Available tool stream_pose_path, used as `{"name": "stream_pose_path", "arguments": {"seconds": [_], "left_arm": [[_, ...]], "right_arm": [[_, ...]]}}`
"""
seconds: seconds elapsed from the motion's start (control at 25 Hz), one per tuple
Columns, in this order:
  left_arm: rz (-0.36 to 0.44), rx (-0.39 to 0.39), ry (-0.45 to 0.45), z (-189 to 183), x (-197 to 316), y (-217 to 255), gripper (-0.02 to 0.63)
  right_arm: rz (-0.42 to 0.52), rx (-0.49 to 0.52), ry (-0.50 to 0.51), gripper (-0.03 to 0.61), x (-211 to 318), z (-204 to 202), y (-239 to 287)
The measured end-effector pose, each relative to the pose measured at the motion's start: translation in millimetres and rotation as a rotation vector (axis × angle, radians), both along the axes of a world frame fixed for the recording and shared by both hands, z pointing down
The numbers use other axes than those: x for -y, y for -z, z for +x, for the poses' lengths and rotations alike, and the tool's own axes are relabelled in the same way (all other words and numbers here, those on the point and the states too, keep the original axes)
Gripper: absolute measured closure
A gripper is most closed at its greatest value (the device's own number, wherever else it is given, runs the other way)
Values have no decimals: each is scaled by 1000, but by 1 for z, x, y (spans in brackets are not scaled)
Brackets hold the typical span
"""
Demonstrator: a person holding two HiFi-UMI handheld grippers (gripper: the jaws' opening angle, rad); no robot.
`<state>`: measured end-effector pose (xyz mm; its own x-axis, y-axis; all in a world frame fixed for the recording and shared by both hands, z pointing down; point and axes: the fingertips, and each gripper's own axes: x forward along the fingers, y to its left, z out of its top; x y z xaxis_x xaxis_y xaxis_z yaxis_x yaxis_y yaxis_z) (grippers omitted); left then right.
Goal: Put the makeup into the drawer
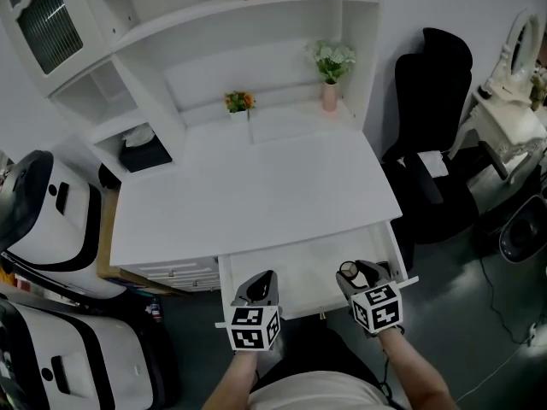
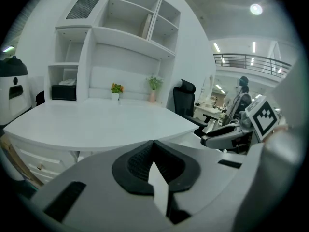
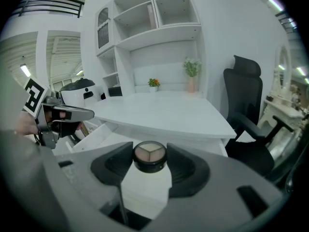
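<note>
A round black makeup compact [image 3: 150,156] with a three-part beige pan sits between the pads of my right gripper [image 3: 150,164], which is shut on it. In the head view that gripper [image 1: 353,272] holds the compact [image 1: 348,270] over the right end of the open white drawer [image 1: 301,263], which is pulled out from under the white desk [image 1: 248,186]. My left gripper [image 1: 266,279] hovers over the drawer's left part with its black pads [image 2: 140,161] together and nothing between them. The drawer's inside looks bare where it shows.
A black office chair [image 1: 436,143] stands right of the desk. At the desk's back are a small flower pot [image 1: 240,102] and a pink vase [image 1: 330,92], with a tissue box [image 1: 141,150] in a left cubby. White-and-black machines [image 1: 51,220] crowd the left.
</note>
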<state>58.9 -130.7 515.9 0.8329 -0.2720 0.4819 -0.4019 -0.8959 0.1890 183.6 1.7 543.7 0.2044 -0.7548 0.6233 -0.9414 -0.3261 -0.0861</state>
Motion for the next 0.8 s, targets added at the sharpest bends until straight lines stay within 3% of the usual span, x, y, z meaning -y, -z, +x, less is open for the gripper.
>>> {"name": "stream_pose_path", "arguments": {"seconds": [0.36,0.8], "left_arm": [[-15,13,25,-1,4,-5,614],[-31,33,173,-19,33,-14,614]], "right_arm": [[-36,11,93,357,14,-7,-13],[-85,28,319,357,64,-24,-37]]}}
